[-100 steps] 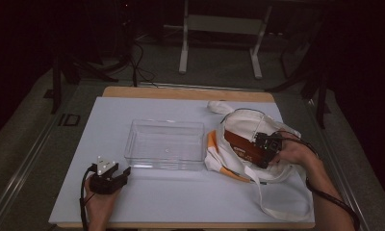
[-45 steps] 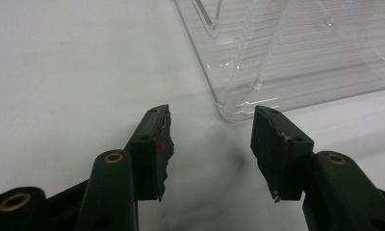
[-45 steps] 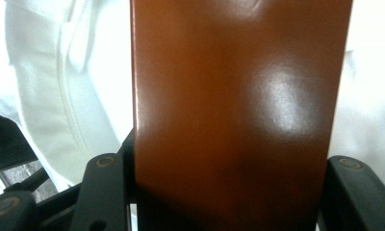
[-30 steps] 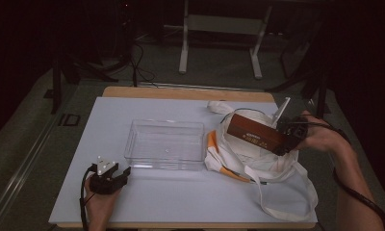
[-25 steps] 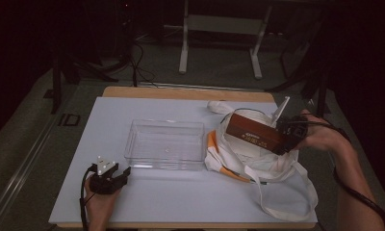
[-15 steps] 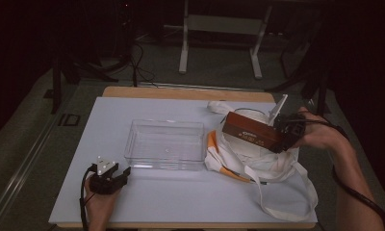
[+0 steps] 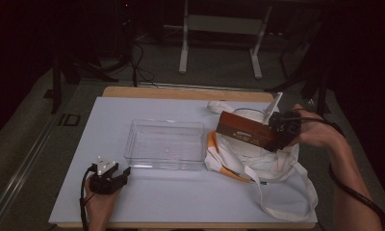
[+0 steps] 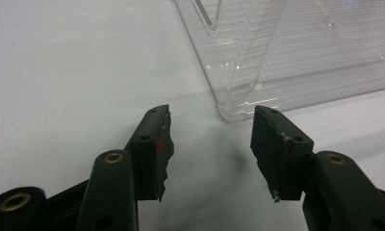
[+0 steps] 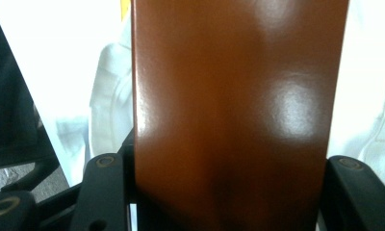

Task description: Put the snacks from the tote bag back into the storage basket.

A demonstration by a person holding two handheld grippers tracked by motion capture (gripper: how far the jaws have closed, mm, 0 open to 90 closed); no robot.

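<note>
White table [image 7: 181, 202], clear plastic tray [image 7: 165, 143] mid-table, white cloth bag [image 7: 258, 161] slumped just right of it, brown box [image 7: 248, 130] held above the bag with the right gripper [image 7: 283, 132] clamped on its end, left gripper [image 7: 108, 177] resting near the tray's corner, jaws apart and empty.

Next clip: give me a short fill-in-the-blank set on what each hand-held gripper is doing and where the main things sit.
1. The right hand-held gripper is shut on a ____ box.
2. That box is held above the white cloth ____.
3. The left hand-held gripper has its jaws ____, with nothing between them.
4. The clear plastic tray lies to the ____ of the bag in the high view.

Missing words: brown; bag; open; left
</note>
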